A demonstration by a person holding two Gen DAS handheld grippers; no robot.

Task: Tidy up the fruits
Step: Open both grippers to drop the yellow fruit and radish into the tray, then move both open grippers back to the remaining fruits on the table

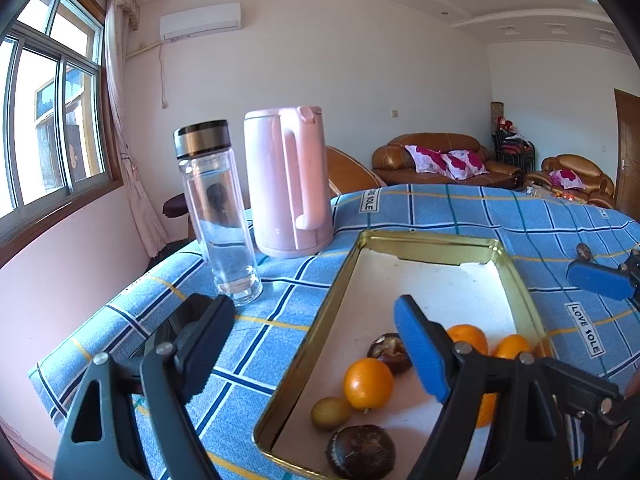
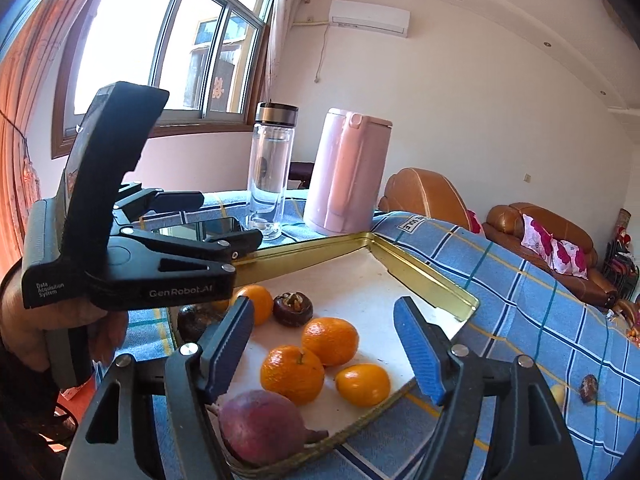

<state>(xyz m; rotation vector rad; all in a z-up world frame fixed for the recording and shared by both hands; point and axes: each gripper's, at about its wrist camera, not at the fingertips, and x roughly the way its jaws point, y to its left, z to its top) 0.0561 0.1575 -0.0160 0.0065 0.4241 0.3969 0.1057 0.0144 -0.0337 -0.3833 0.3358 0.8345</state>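
1. Right wrist view: the fruits lie gathered in the gold-rimmed tray — three oranges, one of them near the tray's middle, a small yellow-orange fruit beside it, two dark brown fruits, one farther in, and a purple-red fruit at the tray's near rim.
2. The right gripper hangs over the tray's near end, jaws apart and empty, the oranges showing between them.
3. The left gripper straddles the tray's left rim, jaws wide with nothing between them; in the right wrist view a hand carries it.
4. One small brown fruit lies on the checked blue cloth, to the right of the tray and well apart from it.
5. Beyond the tray's far corner stand a clear bottle and a pink kettle.
6. Judgement: both grippers look just emptied, so a placing step seems finished. The next move probably calls for the right gripper to swing out from the tray to the stray fruit and close gently on something that small.
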